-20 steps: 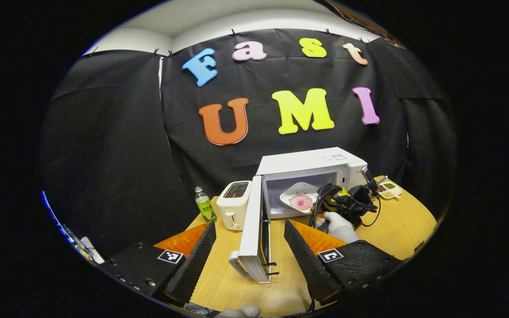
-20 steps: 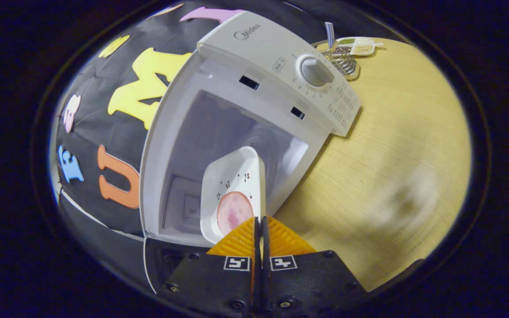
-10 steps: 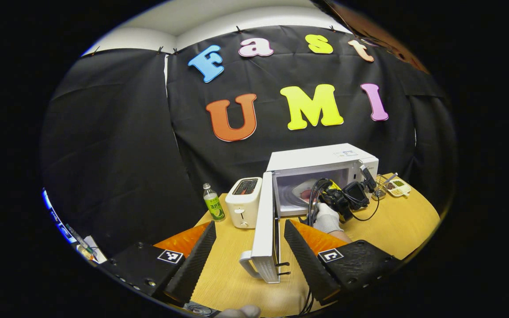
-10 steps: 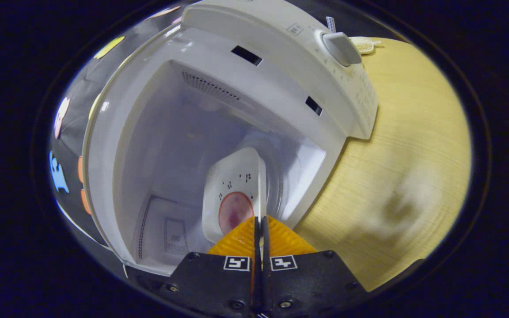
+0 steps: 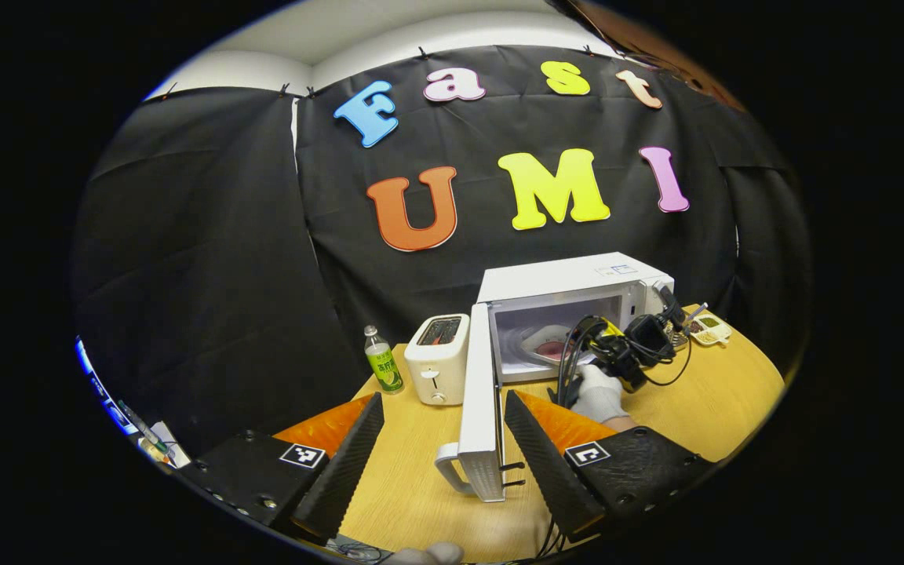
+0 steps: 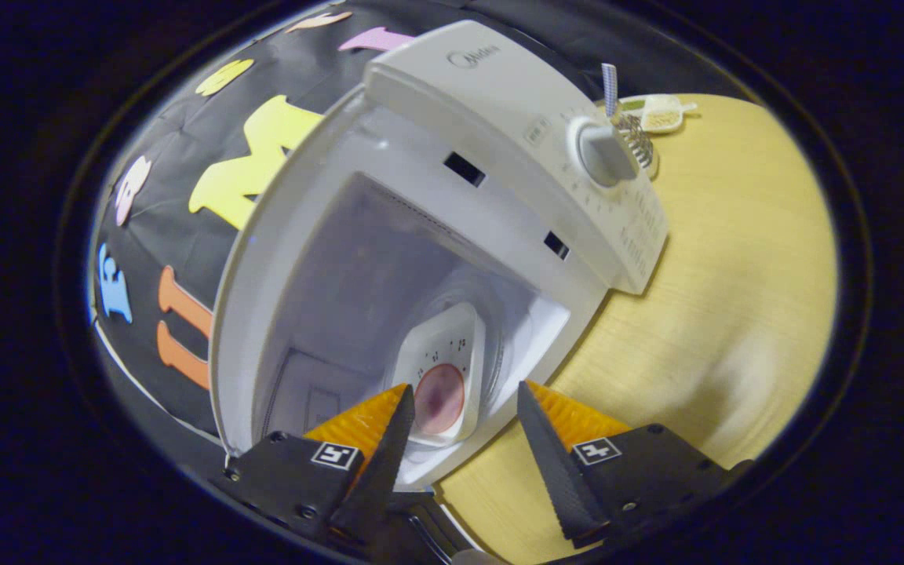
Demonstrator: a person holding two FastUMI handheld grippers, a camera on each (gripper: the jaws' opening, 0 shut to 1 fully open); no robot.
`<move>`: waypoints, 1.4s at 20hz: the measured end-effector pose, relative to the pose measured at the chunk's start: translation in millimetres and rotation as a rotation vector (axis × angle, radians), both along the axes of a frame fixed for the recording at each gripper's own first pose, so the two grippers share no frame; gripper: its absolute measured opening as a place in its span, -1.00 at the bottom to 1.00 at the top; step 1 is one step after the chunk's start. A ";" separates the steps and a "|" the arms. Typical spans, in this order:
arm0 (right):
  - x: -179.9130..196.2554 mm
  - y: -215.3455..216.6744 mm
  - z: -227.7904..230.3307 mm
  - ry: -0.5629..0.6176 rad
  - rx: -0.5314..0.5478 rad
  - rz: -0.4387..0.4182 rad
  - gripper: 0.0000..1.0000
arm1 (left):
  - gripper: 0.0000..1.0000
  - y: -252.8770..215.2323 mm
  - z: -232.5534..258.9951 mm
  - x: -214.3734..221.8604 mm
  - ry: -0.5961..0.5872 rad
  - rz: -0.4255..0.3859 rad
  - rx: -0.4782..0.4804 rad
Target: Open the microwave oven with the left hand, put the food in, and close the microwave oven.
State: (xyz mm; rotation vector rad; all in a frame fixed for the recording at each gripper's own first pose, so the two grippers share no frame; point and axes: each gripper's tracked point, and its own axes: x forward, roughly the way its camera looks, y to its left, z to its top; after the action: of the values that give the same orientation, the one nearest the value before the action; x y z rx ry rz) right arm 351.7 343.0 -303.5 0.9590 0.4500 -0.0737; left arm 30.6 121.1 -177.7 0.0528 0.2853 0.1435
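My right gripper [image 6: 460,416] stands spread, released; ahead, the white square plate [image 6: 444,373] with round pink food [image 6: 439,399] rests inside the microwave [image 6: 499,118]. My left gripper [image 5: 444,428] gapes, straddling the door [image 5: 479,408].

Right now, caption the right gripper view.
Open right gripper before the plate of food inside the open microwave.

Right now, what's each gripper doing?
Left gripper: open, holding nothing.
Right gripper: open, plate sits released inside the microwave.
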 end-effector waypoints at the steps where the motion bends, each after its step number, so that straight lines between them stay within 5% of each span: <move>1: -12.5 -6.3 10.3 -0.021 -0.051 0.020 0.82 | 0.90 2.7 2.0 0.4 -0.008 0.001 0.002; 5: -63.4 -26.0 59.4 -0.112 -0.286 0.186 0.99 | 0.90 17.5 18.7 2.8 -0.054 -0.007 0.018; 6: -78.2 -31.2 71.9 -0.130 -0.347 0.232 0.77 | 0.90 21.1 22.0 3.4 -0.063 -0.010 0.021; 7: -94.1 -36.5 82.8 -0.150 -0.393 0.273 1.00 | 0.90 24.6 25.9 4.8 -0.075 -0.012 0.026; 8: -110.6 -44.6 92.9 -0.163 -0.444 0.313 1.00 | 0.90 26.6 27.9 6.6 -0.083 -0.016 0.024; 9: -125.7 -53.5 98.6 -0.175 -0.488 0.340 0.80 | 0.89 27.9 27.5 8.1 -0.088 -0.019 0.020; 10: -139.0 -65.3 106.9 -0.187 -0.539 0.355 1.00 | 0.89 30.1 27.3 9.5 -0.093 -0.021 0.014; 17: -203.8 -162.1 165.8 -0.236 -0.813 0.323 1.00 | 0.90 49.9 13.6 23.0 -0.130 -0.023 0.002; 20: -220.2 -196.5 190.9 -0.245 -0.861 0.269 1.00 | 0.76 66.1 -1.4 26.8 -0.133 -0.003 0.002; 21: -225.2 -204.3 195.5 -0.243 -0.870 0.259 0.82 | 0.90 73.8 -8.4 27.3 -0.126 0.017 0.002; 22: -228.7 -208.4 199.9 -0.247 -0.876 0.258 1.00 | 0.76 81.1 -15.2 27.1 -0.114 0.037 -0.003; 24: -236.3 -214.3 202.4 -0.235 -0.870 0.253 1.00 | 0.89 82.0 -20.7 28.7 -0.108 0.055 -0.018; 25: -239.7 -216.0 202.5 -0.230 -0.868 0.250 1.00 | 0.79 76.4 -24.1 29.7 -0.104 0.030 -0.027; 28: -249.1 -219.0 204.0 -0.219 -0.865 0.249 1.00 | -0.49 72.2 -38.8 38.0 -0.092 0.010 0.005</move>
State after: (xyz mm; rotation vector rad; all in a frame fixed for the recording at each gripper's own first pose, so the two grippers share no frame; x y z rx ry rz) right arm 102.6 123.9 -99.5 0.0551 0.2833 0.0622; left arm 68.6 193.3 -216.5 0.0495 0.1936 0.1564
